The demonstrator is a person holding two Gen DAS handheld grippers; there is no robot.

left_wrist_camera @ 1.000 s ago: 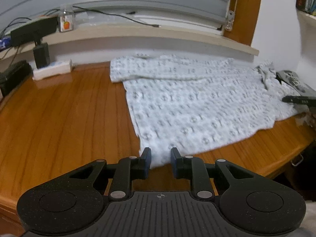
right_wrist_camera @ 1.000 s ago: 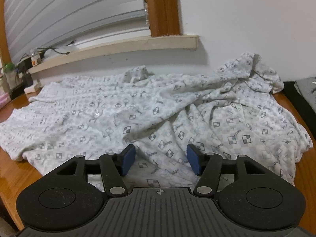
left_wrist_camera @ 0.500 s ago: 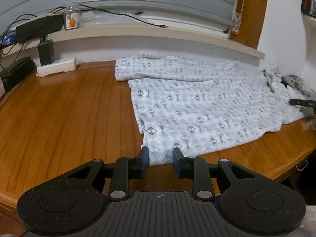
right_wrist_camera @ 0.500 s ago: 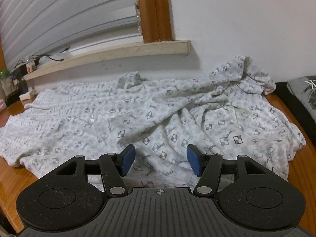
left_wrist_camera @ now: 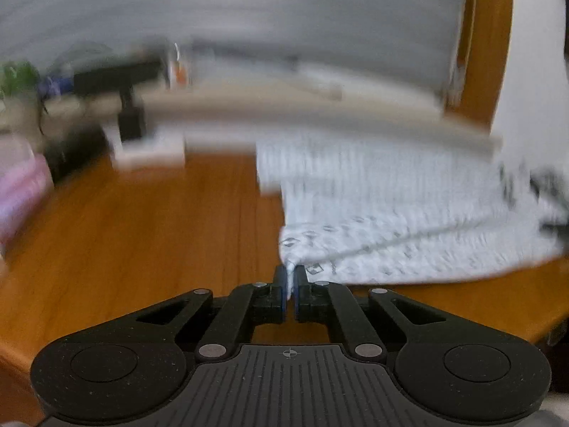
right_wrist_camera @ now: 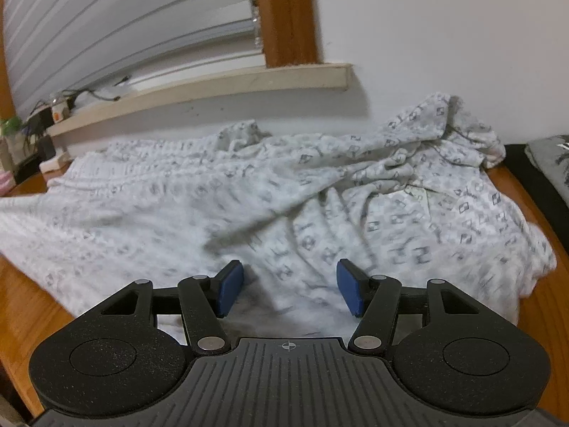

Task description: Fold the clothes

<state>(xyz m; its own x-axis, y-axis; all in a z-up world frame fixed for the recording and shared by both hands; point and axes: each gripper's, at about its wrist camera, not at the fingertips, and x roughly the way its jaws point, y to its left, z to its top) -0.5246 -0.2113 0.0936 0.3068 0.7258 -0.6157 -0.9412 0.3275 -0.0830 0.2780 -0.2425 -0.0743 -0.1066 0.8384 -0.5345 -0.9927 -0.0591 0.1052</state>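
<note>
A white garment with a small grey diamond print [left_wrist_camera: 391,213] lies spread over the wooden table [left_wrist_camera: 142,249]. My left gripper [left_wrist_camera: 290,277] is at its near left corner, jaws closing on the hem, with the pads pressing a pinch of cloth that rises off the table. The left wrist view is smeared by motion. In the right wrist view the same garment [right_wrist_camera: 249,195] is rumpled, with a bunched heap at the far right. My right gripper [right_wrist_camera: 290,284] hovers open just over the cloth, its blue pads [right_wrist_camera: 231,286] wide apart and gripping nothing.
A white power strip [left_wrist_camera: 149,149] and a black adapter [left_wrist_camera: 131,121] sit at the back left under the window sill [left_wrist_camera: 284,114]. Something pink [left_wrist_camera: 21,192] lies at the far left. A grey folded cloth [right_wrist_camera: 547,163] on a dark surface lies at the right.
My left gripper has shut on the garment's near corner and started to lift and pull it. The cloth has shifted and blurred in the right wrist view, while the right gripper stays put and open.
</note>
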